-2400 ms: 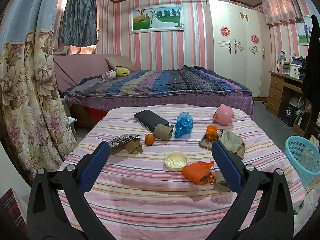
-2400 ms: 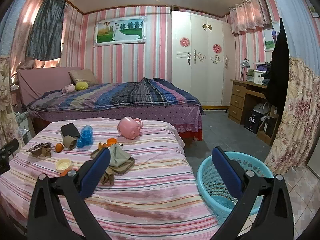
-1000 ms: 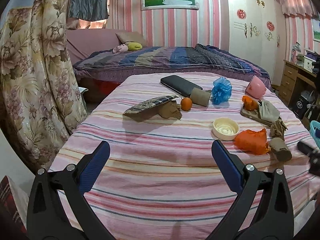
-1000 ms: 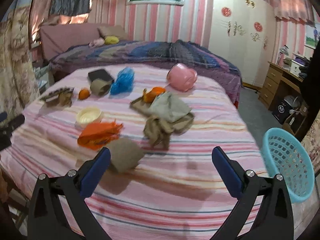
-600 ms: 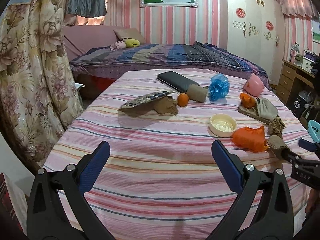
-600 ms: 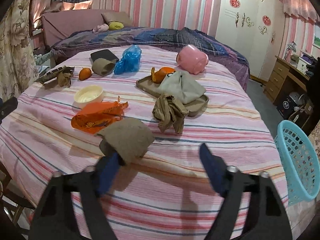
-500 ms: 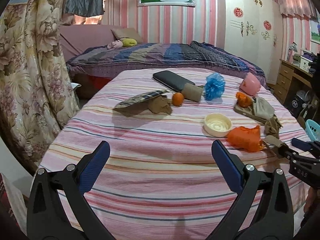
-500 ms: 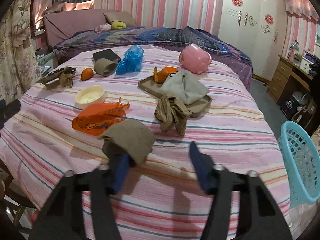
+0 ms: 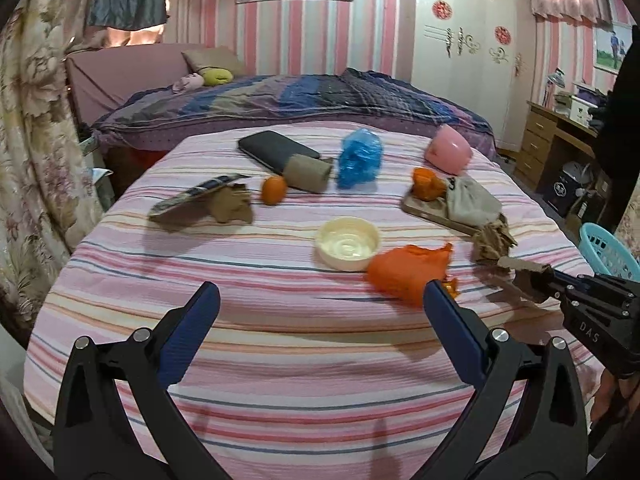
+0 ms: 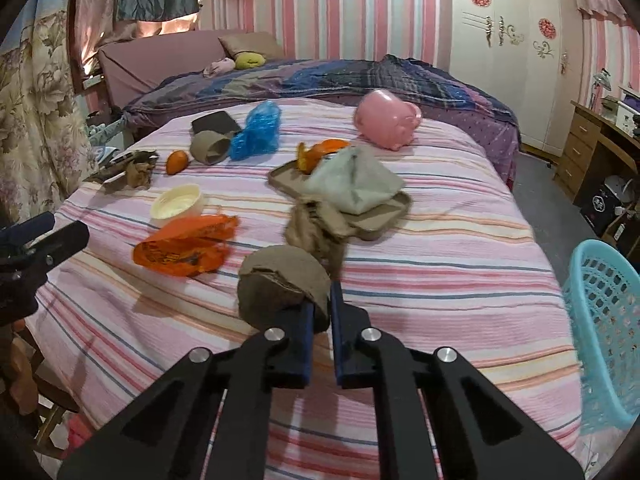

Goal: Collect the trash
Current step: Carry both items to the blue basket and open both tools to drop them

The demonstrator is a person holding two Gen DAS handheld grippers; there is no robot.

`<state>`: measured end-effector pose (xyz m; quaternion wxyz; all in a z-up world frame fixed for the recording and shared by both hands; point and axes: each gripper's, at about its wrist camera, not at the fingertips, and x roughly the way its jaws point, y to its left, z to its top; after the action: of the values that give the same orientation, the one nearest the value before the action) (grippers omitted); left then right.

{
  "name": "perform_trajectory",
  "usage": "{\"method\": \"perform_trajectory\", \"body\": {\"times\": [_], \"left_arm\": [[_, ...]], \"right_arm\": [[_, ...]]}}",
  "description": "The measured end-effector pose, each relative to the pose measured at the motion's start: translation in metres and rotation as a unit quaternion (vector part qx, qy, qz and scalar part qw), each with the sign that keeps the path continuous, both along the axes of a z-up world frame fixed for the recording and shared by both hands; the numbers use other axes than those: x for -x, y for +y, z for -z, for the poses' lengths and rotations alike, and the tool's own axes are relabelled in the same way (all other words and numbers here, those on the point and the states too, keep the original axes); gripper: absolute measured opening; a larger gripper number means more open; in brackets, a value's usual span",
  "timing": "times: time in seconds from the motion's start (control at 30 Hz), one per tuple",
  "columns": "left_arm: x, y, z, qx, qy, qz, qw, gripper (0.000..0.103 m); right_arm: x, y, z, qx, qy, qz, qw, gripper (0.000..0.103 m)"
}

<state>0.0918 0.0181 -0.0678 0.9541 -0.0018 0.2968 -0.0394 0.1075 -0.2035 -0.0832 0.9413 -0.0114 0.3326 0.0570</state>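
Observation:
My right gripper is shut on a brown cardboard roll and holds it just above the striped bedspread; the gripper also shows in the left wrist view, with the roll at its tip. My left gripper is open and empty over the near part of the bed. An orange plastic bag lies just ahead of its right finger. Crumpled brown paper, a cream lid and a blue bag lie further off. A light blue basket stands on the floor, right.
On the bed: a tray with grey cloth and orange peel, a pink mug, an orange fruit, a second cardboard roll, a black pouch, a foil wrapper with brown paper. A flowered curtain hangs left.
My right gripper closed on the cardboard roll and lifted it slightly off the bedspread. My left gripper drifted a little closer to the orange bag, still open.

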Motion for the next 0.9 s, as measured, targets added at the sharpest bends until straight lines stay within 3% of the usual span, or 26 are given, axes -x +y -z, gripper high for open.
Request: {"method": "perform_trajectory", "body": {"times": [0.3, 0.37, 0.53, 0.73, 0.9], "left_arm": [[-0.024, -0.037, 0.016, -0.005, 0.030, 0.016, 0.9994, 0.098], [-0.030, -0.042, 0.023, 0.000, 0.045, 0.028, 0.9986, 0.089], [-0.036, -0.055, 0.034, 0.008, 0.065, 0.065, 0.9958, 0.043], [-0.033, -0.064, 0.028, -0.006, 0.056, 0.081, 0.9951, 0.000], [-0.024, -0.070, 0.014, -0.013, 0.040, 0.085, 0.9955, 0.000]], "right_arm": [[0.006, -0.051, -0.003, 0.003, -0.008, 0.041, 0.999, 0.008], [0.007, -0.061, -0.002, 0.003, -0.008, 0.049, 0.999, 0.008], [0.007, -0.075, 0.000, 0.000, -0.008, 0.056, 0.998, 0.008], [0.009, -0.087, -0.004, 0.001, -0.016, 0.058, 0.998, 0.008], [0.016, -0.100, -0.013, -0.005, -0.029, 0.064, 0.998, 0.008]]}}
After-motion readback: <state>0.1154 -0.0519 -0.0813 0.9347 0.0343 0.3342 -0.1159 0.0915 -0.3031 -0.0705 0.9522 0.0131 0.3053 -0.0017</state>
